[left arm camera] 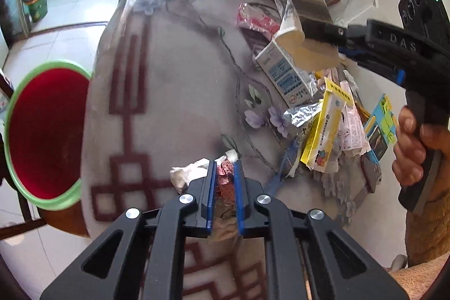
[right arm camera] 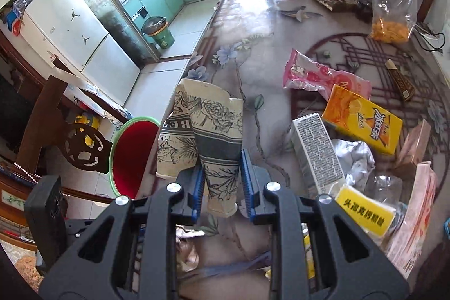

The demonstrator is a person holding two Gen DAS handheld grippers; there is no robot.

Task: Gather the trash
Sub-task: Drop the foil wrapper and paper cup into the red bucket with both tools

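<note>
Left gripper (left arm camera: 225, 167) nearly closed, blue pads pinching a small red wrapper (left arm camera: 226, 179) just above the table (left arm camera: 174, 92); a crumpled white tissue (left arm camera: 188, 173) lies touching the outside of its left finger. Right gripper (right arm camera: 220, 167) clamped on a flattened paper cup (right arm camera: 216, 131) with a floral print, held up off the table, cup sticking out past the fingertips; from the left wrist view the same cup (left arm camera: 303, 18) hangs in the air above the litter, with a hand (left arm camera: 413, 148) on the gripper handle at far right. Table edge runs along the left side of the cloth in both views, tiled floor open beyond it. A red bin (left arm camera: 45, 131) with a green rim stands on the floor just off that edge, near the left gripper and below and left of the cup; its inside shows only red, contents cannot be told. Table left of the litter is bare patterned cloth. Trash pile sits on the right half: a white carton (right arm camera: 317, 153), yellow box (right arm camera: 362, 120), pink bag (right arm camera: 317, 75), crumpled foil (right arm camera: 357, 156), yellow packet (left arm camera: 323, 128). A clear zip bag (right arm camera: 393, 7) with orange snacks at its bottom stands at the far side, well apart from the pile. A green lidded bin (right arm camera: 159, 31) sits on the kitchen floor beyond the table, far off.
</note>
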